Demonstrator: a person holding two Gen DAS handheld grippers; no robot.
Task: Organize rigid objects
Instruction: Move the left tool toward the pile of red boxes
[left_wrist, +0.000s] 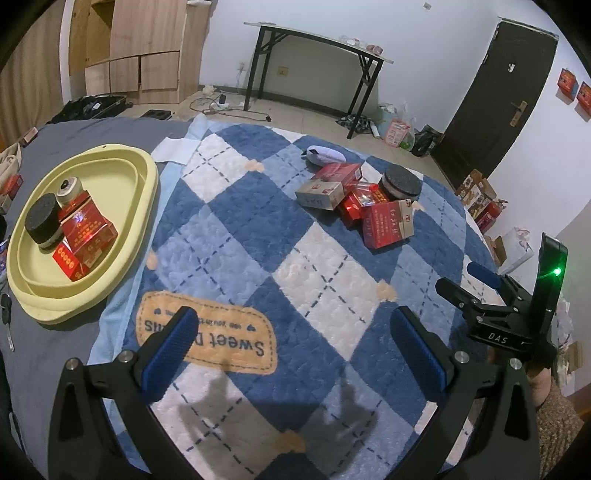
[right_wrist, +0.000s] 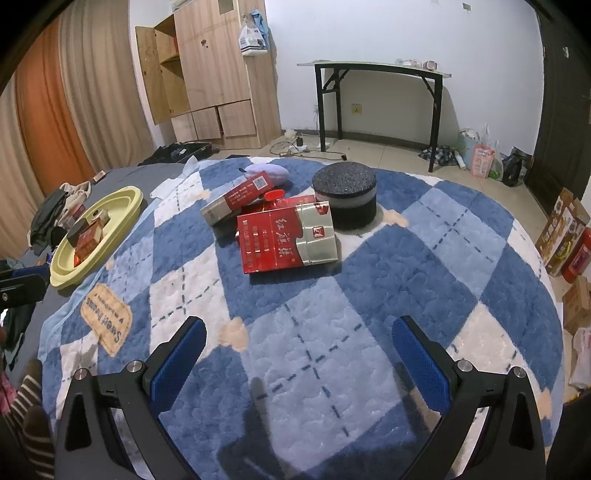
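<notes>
A pale yellow tray (left_wrist: 146, 177) lies at the left on the bed, holding a black round tin (left_wrist: 42, 219), a small jar (left_wrist: 68, 190) and red boxes (left_wrist: 86, 232). A pile of red boxes (left_wrist: 386, 223) with another black round tin (left_wrist: 400, 181) sits mid-blanket, to the right. My left gripper (left_wrist: 295, 343) hovers open and empty over the blanket's near part. In the right wrist view a red and silver box (right_wrist: 286, 238) lies in front of the black tin (right_wrist: 345, 197), with my right gripper (right_wrist: 299, 350) open and empty well short of them. The tray (right_wrist: 127, 201) shows far left.
A blue and white diamond blanket (left_wrist: 236, 221) covers the bed; a lilac pouch (left_wrist: 325, 155) lies behind the pile. Clothes and clutter (right_wrist: 55, 218) sit left of the tray. Beyond the bed stand a black-legged table (right_wrist: 376, 96), a wooden cabinet (right_wrist: 218, 74) and a dark door (left_wrist: 498, 99).
</notes>
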